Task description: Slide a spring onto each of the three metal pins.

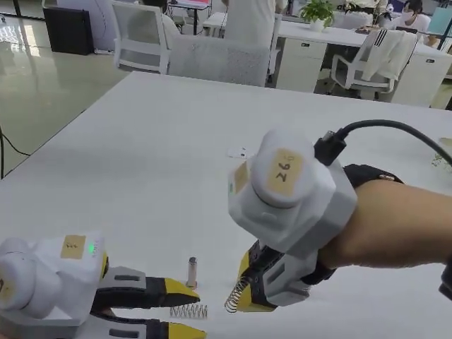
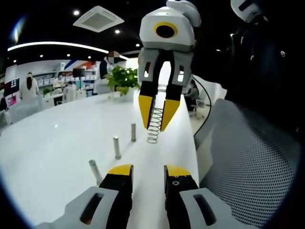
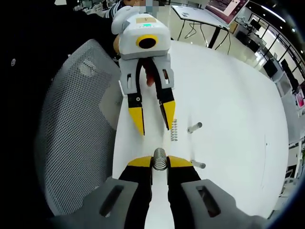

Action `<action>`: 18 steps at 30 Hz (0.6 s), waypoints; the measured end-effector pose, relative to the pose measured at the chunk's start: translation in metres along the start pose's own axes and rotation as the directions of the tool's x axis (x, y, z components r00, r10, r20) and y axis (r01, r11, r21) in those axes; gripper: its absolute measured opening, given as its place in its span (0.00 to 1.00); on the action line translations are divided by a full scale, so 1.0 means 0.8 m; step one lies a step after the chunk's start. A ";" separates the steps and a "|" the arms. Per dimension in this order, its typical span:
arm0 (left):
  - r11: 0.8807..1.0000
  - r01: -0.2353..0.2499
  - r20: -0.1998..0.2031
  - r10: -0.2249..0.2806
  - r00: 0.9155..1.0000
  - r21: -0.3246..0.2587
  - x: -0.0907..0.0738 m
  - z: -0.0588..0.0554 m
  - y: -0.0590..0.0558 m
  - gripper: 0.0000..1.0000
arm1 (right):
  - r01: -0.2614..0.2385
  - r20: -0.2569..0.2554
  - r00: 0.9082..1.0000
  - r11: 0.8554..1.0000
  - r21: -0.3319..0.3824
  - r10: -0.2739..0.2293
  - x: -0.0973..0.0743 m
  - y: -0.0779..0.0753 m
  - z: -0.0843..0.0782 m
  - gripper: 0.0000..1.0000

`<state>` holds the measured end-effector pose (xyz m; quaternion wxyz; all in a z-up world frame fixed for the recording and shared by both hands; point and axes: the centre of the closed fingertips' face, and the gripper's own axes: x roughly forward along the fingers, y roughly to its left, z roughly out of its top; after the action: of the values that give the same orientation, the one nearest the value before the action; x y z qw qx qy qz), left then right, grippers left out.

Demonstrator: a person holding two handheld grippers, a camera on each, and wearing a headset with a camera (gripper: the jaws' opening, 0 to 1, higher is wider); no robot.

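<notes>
Left yellow-tipped black-and-white gripper [image 1: 198,308] sitting low, jaws spread, gripping nothing. Loose coiled steel spring [image 1: 188,311] lying on white table [image 1: 141,162] by its tips. Short upright metal pin [image 1: 191,272] standing at that spring's 12 o'clock. Right gripper [image 1: 244,288], at pin's 4 o'clock, pinching second coiled spring [image 1: 233,298].

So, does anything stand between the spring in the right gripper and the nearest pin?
Nothing visible does: bare table separates the spring in the right gripper from the nearest pin. The loose spring lies flat, aside.
</notes>
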<state>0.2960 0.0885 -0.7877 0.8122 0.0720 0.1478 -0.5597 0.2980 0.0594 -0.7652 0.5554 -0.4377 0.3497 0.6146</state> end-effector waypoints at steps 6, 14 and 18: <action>0.999 -0.041 0.008 0.041 0.999 -0.029 -0.010 -0.006 0.007 0.23 | 0.001 -0.004 1.000 1.000 0.007 -0.001 -0.001 -0.001 -0.004 0.08; 0.994 -0.089 0.013 0.090 0.996 -0.058 -0.020 -0.011 0.013 0.28 | 0.008 -0.012 1.000 1.000 0.015 -0.008 -0.002 -0.006 -0.011 0.08; 0.991 -0.114 0.017 0.116 0.993 -0.076 -0.024 -0.013 0.016 0.31 | 0.017 -0.021 1.000 1.000 0.017 -0.017 -0.002 -0.011 -0.017 0.08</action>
<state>0.3001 0.1135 -0.7921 0.8468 0.0441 0.1555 -0.5068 0.3087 0.0477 -0.7681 0.5605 -0.4422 0.3569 0.6024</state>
